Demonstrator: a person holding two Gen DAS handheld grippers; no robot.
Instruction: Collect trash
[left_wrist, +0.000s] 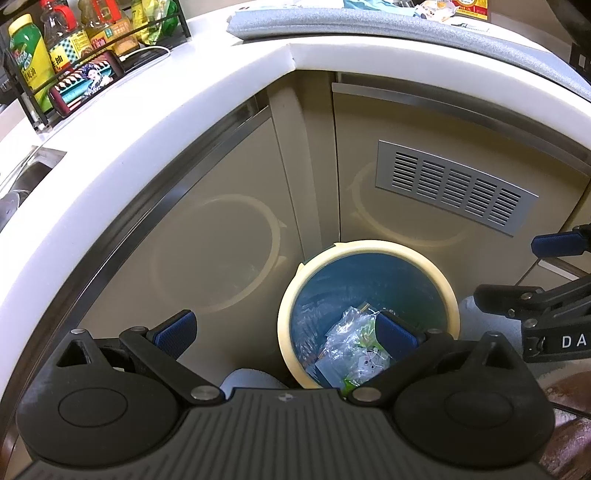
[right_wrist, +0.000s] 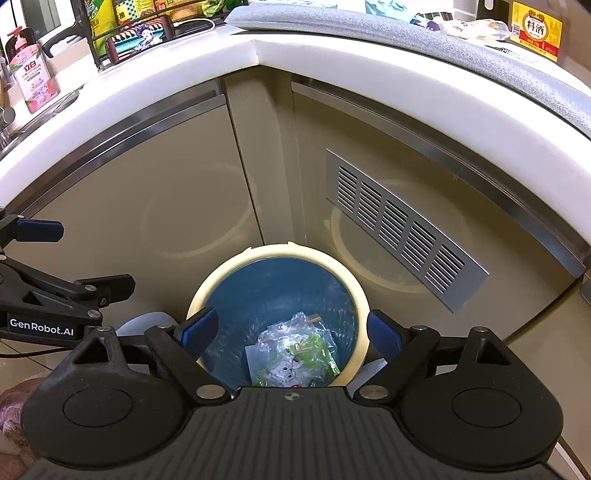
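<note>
Right wrist view puts the bin (right_wrist: 277, 258) on the floor in the cabinet corner, its blue liner holding crumpled wrappers (right_wrist: 291, 354) at the bottom. My right gripper (right_wrist: 291, 332) hangs above the rim, fingers spread, holding nothing. My left gripper (left_wrist: 288, 332), beside it, is likewise spread and empty. More litter seems to sit on the worktop (right_wrist: 332, 62); I'd lift clear of the rim before swinging up there.
</note>
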